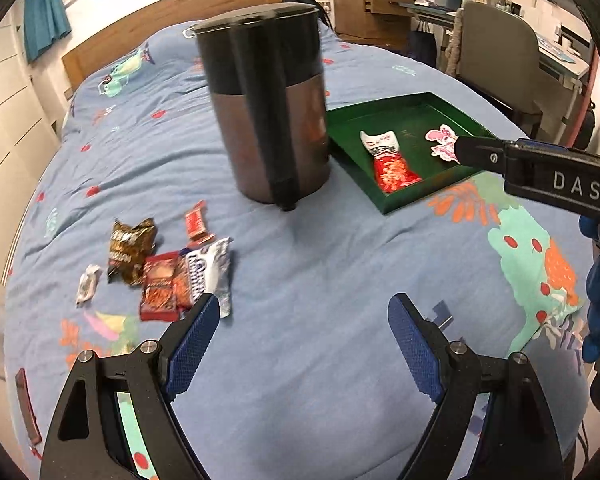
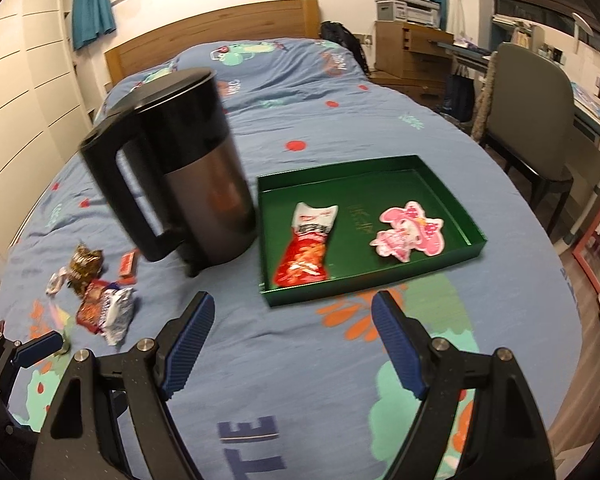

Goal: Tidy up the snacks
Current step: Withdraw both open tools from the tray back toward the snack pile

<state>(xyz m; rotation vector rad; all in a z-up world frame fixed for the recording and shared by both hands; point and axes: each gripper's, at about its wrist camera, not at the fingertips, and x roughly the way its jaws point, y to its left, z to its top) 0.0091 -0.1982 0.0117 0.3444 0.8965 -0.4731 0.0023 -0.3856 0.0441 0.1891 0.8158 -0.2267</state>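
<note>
A green tray (image 2: 440, 258) (image 1: 384, 106) lies on the blue bedspread. It holds a red-and-white snack bag (image 2: 306, 250) (image 1: 388, 162) and a pink cartoon-shaped packet (image 2: 410, 234) (image 1: 440, 140). A pile of loose snacks lies to the left: a brown-gold bag (image 1: 130, 250) (image 2: 85, 266), a red packet (image 1: 160, 290) (image 2: 94, 306), a silver-blue bag (image 1: 214, 270) (image 2: 118, 312), a small red bar (image 1: 196, 222) (image 2: 129, 268) and a white wrapper (image 1: 87, 284). My left gripper (image 1: 304, 344) is open and empty beside the pile. My right gripper (image 2: 294, 336) is open and empty before the tray.
A dark electric kettle (image 1: 268, 104) (image 2: 180, 168) stands on the bed between the pile and the tray. A dark bar (image 1: 27, 404) lies at the bed's left edge. A chair (image 2: 536, 128) and desk stand to the right of the bed, a wooden headboard (image 2: 216, 32) behind.
</note>
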